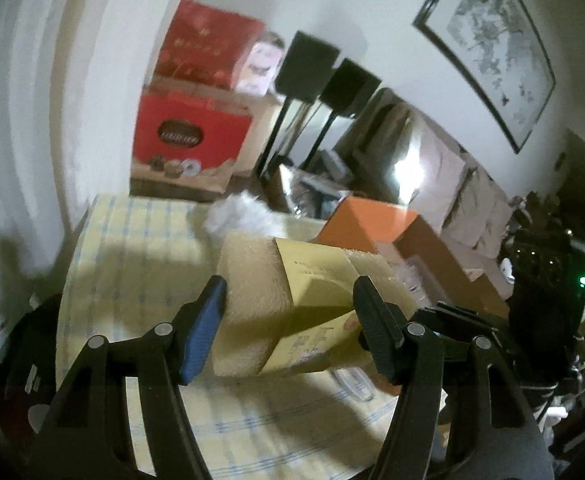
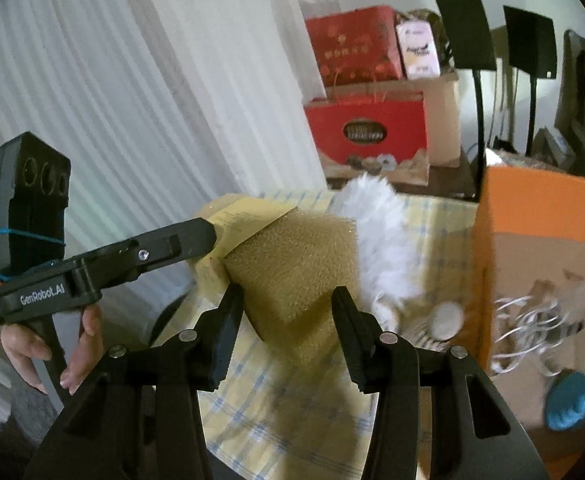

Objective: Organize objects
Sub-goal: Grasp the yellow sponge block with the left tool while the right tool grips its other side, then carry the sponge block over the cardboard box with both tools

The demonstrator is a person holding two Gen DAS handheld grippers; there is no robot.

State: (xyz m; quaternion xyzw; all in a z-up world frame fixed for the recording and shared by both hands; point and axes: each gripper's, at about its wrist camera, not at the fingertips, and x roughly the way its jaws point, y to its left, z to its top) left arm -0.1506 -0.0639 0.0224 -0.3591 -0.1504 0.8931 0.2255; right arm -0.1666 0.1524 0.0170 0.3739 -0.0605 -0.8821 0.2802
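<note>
- Surface: table under a yellow-and-blue checked cloth, set against white pleated curtains. A framed picture hangs on the wall, seen from the left wrist.
- Landmark: the sponge block, tan and coarse, with a yellow paper sleeve around one end. It rests on the cloth near the table's middle.
- Just behind the sponge block lies a white fluffy duster.
- To the right of the sponge block stands an open orange box; inside it lie white cords and a blue item, the latter too blurred to identify.
- Behind the sponge block, beyond the table, red gift boxes are stacked beside two black stands.
- Left gripper: jaws spread either side of the sleeve; contact cannot be told. Its body reads "GenRobot.AI" in the right wrist view.
- Right gripper: jaws released, straddling the sponge block's near corner.
- Print on the sleeve and red boxes is illegible.
</note>
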